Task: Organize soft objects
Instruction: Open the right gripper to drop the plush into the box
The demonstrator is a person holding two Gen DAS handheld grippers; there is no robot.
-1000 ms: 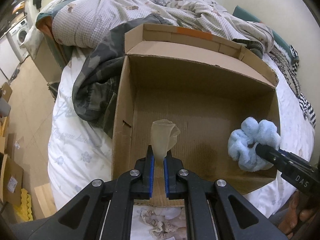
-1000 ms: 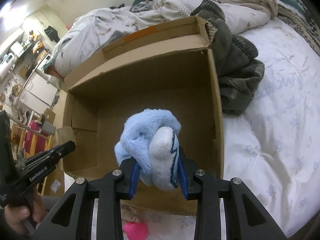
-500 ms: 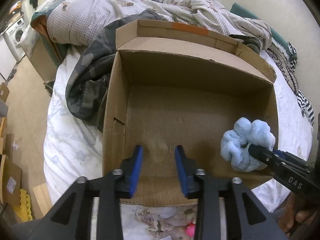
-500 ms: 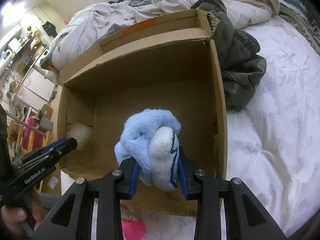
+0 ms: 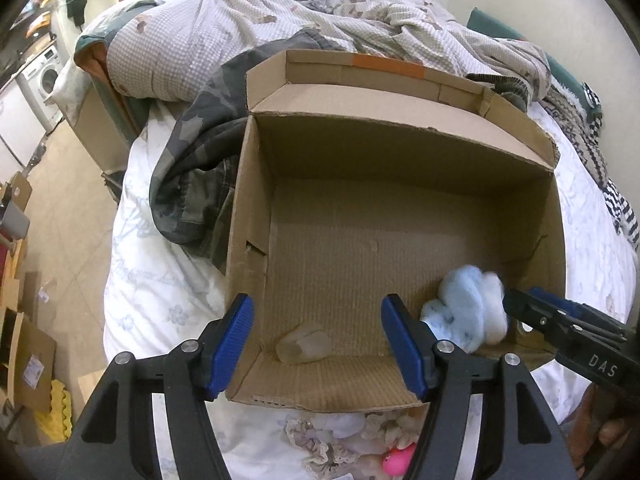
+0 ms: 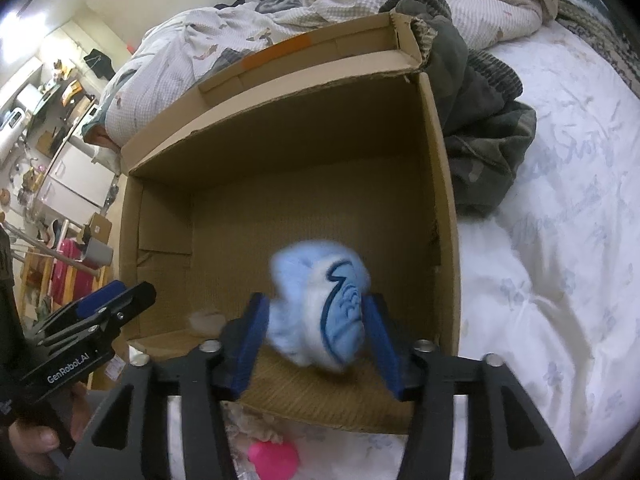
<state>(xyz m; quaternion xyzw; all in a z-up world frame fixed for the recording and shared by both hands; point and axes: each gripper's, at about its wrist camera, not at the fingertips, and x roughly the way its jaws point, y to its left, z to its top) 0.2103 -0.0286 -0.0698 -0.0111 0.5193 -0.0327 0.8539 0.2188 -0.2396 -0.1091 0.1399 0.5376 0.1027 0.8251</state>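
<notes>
An open cardboard box (image 5: 248, 216) stands on the bed, seen also in the right wrist view (image 6: 444, 184). A small beige soft piece (image 5: 305, 345) lies on the box floor near the front wall. My left gripper (image 5: 316, 312) hovers above it, jaws opening, nothing between them. A light blue plush (image 6: 320, 304), blurred, hangs loose between the opening jaws of my right gripper (image 6: 316, 310); the pads no longer press it. In the left wrist view the plush (image 5: 468, 312) is low in the box's right front corner, next to the right gripper (image 5: 516, 304).
A camouflage garment (image 5: 192, 184) lies against the box's left side, a rumpled quilt (image 5: 248, 32) behind it. On the white sheet (image 6: 560, 280) before the box lie lace pieces (image 5: 320, 440) and a pink ball (image 6: 274, 460). The floor (image 5: 60, 208) with cartons drops off left.
The left jaws opened and the beige piece dropped to the box floor. The right jaws then spread and the blue plush slipped loose, blurred between them.
</notes>
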